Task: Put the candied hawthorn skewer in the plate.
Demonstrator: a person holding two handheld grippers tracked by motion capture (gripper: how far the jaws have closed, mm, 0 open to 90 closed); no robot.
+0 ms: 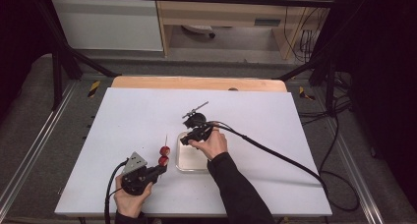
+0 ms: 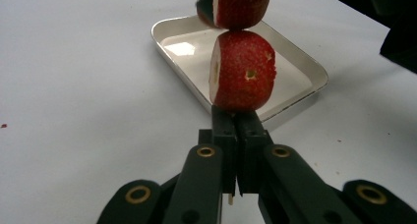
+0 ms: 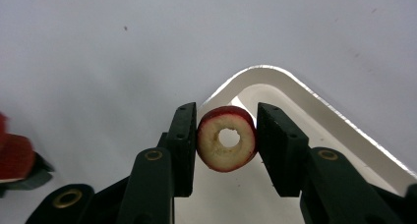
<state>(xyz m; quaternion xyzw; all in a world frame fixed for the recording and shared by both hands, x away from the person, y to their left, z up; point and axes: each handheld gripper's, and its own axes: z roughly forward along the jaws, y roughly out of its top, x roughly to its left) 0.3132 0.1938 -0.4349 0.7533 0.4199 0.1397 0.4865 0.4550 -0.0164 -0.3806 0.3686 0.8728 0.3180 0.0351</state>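
White sheet covers the desk (image 1: 147, 116); wooden edge at the far side, dark frame rails and cables around it.

High view: a shallow white tray (image 1: 189, 161) lies near the middle of the desk, toward the person. I cannot tell from here whether anything lies in it. Left hand (image 1: 132, 198) comes in low at the left, holding the left gripper (image 1: 160, 169) pointed toward the tray. A thin skewer (image 1: 165, 138) rises from its tips, with two red fruit pieces (image 1: 164, 150) threaded on it, one above the other, just left of the tray. Right hand (image 1: 212, 143), in a dark sleeve, reaches in from the bottom; the right gripper (image 1: 186, 140) sits over the tray's far left corner, its cable trailing off to the right.

Left gripper view: jaws pressed together on the skewer's lower end (image 2: 229, 198). The lower fruit piece (image 2: 243, 70) sits right above the tips, cut face to the left; the second piece (image 2: 241, 5) is stacked on it. The tray (image 2: 305, 69) lies behind, its visible floor bare and glossy.

Right gripper view: right gripper (image 3: 227, 143) pinches a red-skinned fruit slice (image 3: 227, 144) with a cored hole through its pale flesh, both pads touching its rim. The slice hangs above the tray's rounded corner (image 3: 260, 72); the tray floor seen below is bare.
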